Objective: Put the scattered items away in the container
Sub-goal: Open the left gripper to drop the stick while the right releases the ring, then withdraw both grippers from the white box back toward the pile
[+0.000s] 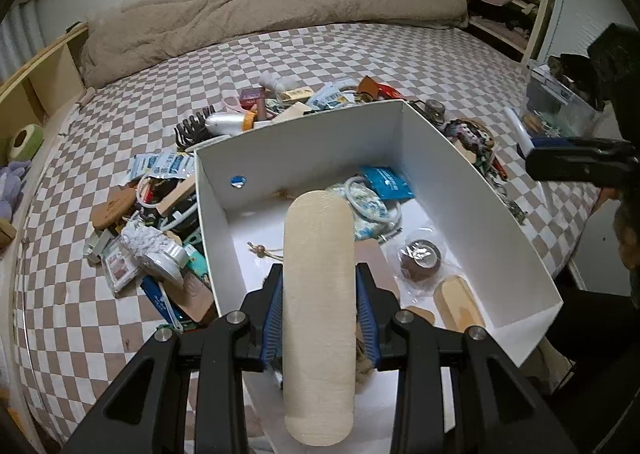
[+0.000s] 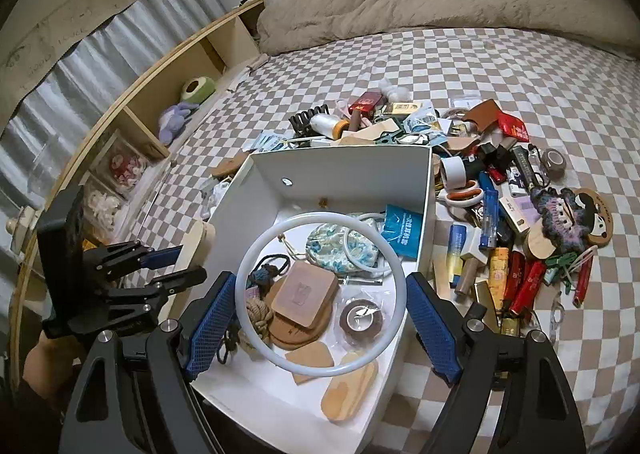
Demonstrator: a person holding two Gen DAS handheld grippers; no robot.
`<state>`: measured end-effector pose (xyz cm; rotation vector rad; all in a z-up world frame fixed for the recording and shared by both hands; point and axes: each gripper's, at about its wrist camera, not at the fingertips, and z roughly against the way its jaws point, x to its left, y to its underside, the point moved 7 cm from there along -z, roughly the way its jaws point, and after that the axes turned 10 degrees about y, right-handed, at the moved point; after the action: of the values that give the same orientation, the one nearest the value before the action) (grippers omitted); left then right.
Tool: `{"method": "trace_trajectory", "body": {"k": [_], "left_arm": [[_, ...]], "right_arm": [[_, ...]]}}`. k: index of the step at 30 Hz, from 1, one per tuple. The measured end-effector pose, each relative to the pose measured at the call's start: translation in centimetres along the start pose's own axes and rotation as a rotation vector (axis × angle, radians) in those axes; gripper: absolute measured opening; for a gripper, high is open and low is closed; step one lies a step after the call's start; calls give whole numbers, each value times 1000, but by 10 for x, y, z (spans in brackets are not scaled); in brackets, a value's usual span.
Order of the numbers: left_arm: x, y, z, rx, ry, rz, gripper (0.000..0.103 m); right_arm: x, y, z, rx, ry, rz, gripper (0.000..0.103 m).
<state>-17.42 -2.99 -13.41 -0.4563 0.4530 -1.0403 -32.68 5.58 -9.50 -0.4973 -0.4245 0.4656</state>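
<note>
A white open box (image 1: 472, 190) (image 2: 344, 170) sits on the checkered bed and holds several items, among them a floral pouch (image 2: 340, 248), a blue packet (image 1: 386, 183) and a tape roll (image 1: 420, 256). My left gripper (image 1: 320, 314) is shut on a long beige wooden piece (image 1: 320, 294) over the box's near edge; it also shows in the right wrist view (image 2: 170, 266). My right gripper (image 2: 320, 318) is shut on a white ring (image 2: 256, 254) above the box. Scattered items (image 2: 504, 214) lie around the box.
A beige duvet (image 1: 260, 14) lies at the back of the bed. A wooden shelf (image 2: 152, 102) with plush toys runs along the left. A clear bin (image 1: 560, 102) stands off the bed's right side. More clutter (image 1: 152, 230) lies left of the box.
</note>
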Motion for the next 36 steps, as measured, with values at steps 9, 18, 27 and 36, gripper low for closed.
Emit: {"method": "trace_trajectory", "body": {"k": [9,18,27,36], "left_arm": [[17,-25,-17,-25,-63,55,34],[29,-48,-50,-13,-139,89,34],[47,-52,-74,31,-165,192,34],[52,-51,-82,59,-207,205,34]], "right_arm": [[12,-5,-11,18,-19,5,85],[29,1,-23,58,-49,37,85],[34,10,-32,92,-36,71,85],[39,9,-36,99,-38,79,85]]}}
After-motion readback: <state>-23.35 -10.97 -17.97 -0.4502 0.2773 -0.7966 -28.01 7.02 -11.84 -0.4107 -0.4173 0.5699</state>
